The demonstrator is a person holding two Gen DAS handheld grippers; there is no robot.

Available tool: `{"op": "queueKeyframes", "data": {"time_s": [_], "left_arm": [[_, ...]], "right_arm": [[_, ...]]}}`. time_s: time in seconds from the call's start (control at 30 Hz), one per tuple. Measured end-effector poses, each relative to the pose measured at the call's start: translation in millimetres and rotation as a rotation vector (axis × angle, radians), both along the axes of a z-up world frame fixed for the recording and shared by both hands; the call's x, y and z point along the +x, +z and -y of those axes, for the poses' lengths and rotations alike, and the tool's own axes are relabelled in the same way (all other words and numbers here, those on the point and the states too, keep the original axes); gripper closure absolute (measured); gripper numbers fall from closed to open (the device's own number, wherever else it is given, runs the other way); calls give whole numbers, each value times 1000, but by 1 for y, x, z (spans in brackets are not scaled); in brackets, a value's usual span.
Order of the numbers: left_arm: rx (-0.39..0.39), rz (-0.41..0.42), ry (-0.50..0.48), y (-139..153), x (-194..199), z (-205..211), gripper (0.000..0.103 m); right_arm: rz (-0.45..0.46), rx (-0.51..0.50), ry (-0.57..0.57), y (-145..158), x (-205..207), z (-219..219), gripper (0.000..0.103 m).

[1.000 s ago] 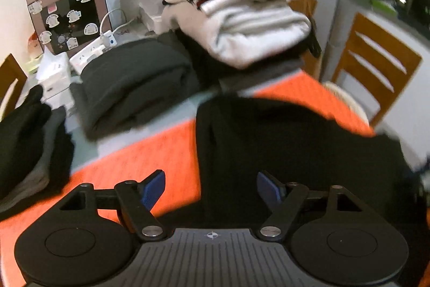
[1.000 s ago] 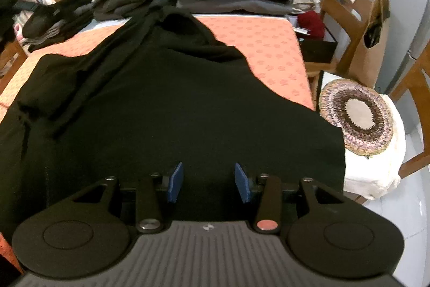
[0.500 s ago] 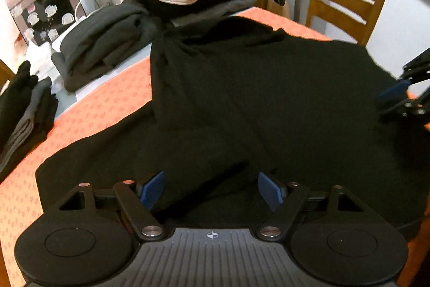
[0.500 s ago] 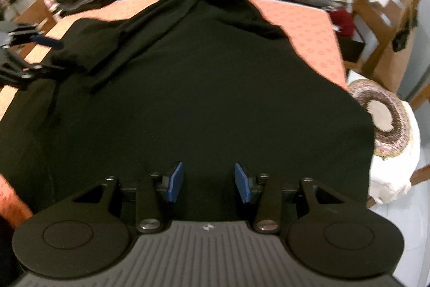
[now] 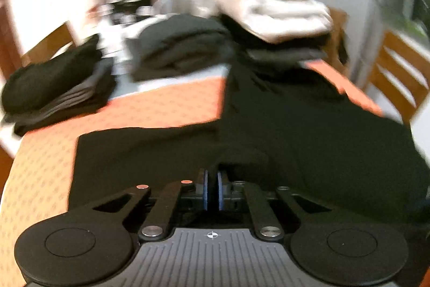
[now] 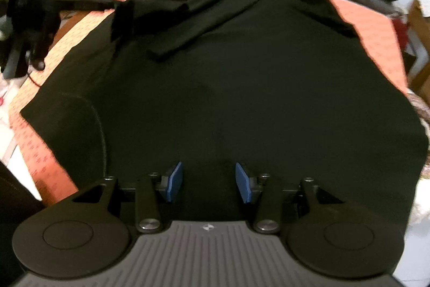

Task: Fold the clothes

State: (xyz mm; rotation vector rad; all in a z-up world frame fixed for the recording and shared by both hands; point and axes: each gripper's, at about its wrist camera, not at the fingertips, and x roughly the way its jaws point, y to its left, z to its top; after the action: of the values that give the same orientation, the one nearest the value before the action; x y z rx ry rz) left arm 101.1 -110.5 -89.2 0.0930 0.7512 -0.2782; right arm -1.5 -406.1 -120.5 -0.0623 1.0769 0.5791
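A black garment [image 6: 242, 77] lies spread over the orange tablecloth [image 6: 371, 26]; one sleeve [image 6: 204, 15] is folded across its chest. In the left wrist view the garment [image 5: 309, 136] fills the lower middle. My left gripper [image 5: 212, 188] has its blue pads nearly together, shut on a fold of the black garment at its near edge. It also shows in the right wrist view [image 6: 121, 18], at the garment's left side. My right gripper [image 6: 209, 184] is open just above the garment's near hem, with nothing between its pads.
Stacks of folded clothes stand at the table's far end: a white and brown pile [image 5: 276, 2], a dark grey pile [image 5: 182, 50], a black pile [image 5: 56, 80]. Wooden chairs [image 5: 397, 71] stand to the right. A woven round cushion [image 6: 422, 112] lies off the right edge.
My left gripper has closed from wide open onto the garment's edge. The left camera swung and blurred. The right gripper stayed open and moved nearer over the hem.
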Motion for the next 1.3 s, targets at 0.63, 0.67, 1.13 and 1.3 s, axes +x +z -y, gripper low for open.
{"op": "queueKeyframes", "data": {"time_s": [0.63, 0.67, 1.13, 1.3], "left_arm": [[-205, 8, 564, 66, -113, -100, 95], [-212, -2, 577, 65, -123, -102, 95], [-310, -159, 519, 45, -302, -108, 95], [-343, -201, 446, 32, -383, -94, 95]], "right_arm": [[-3, 104, 151, 31, -29, 19, 98], [-5, 108, 165, 33, -33, 20, 98], [11, 50, 270, 40, -125, 34, 98], [42, -27, 331, 34, -157, 35, 98]]}}
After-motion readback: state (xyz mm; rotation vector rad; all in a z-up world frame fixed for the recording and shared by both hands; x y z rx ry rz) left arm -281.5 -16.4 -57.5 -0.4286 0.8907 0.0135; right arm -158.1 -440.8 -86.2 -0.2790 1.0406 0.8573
